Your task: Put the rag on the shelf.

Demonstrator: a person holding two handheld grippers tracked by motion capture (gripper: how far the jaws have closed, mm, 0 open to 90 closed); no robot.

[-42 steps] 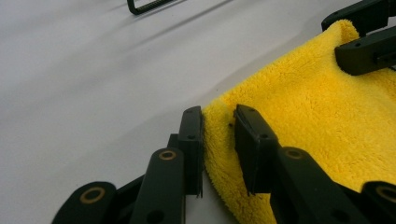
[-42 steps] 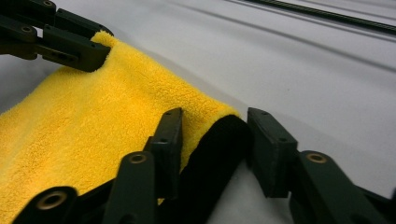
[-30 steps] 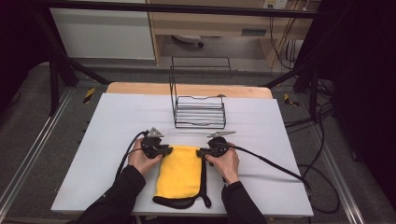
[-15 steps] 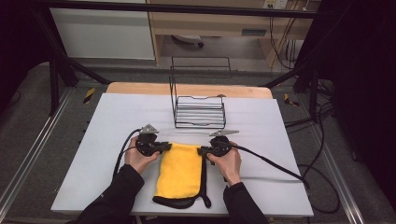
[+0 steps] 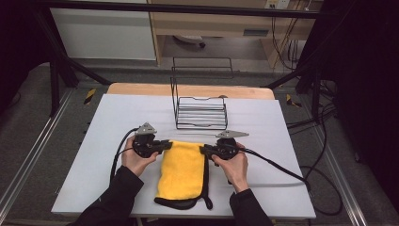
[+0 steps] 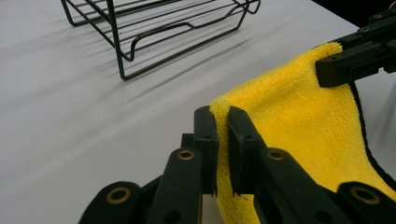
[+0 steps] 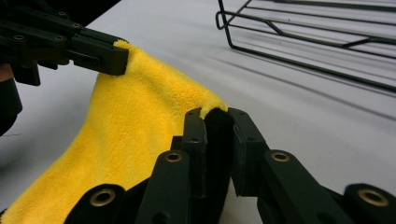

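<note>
With each gripper pinching one far corner of the yellow cloth (image 5: 181,172), left gripper (image 5: 163,145) on the left corner and right gripper (image 5: 203,149) on the right, the step in hand looks like lifting the cloth's far edge off the table (image 5: 103,141) while its near end, black-edged, lies at the front. Next, both hands likely need to rise together, grips tight and the edge taut, perhaps toward the wire rack (image 5: 200,106) just beyond. White sheeting covers the tabletop; dark frame bars, cables and grey floor surround it.
</note>
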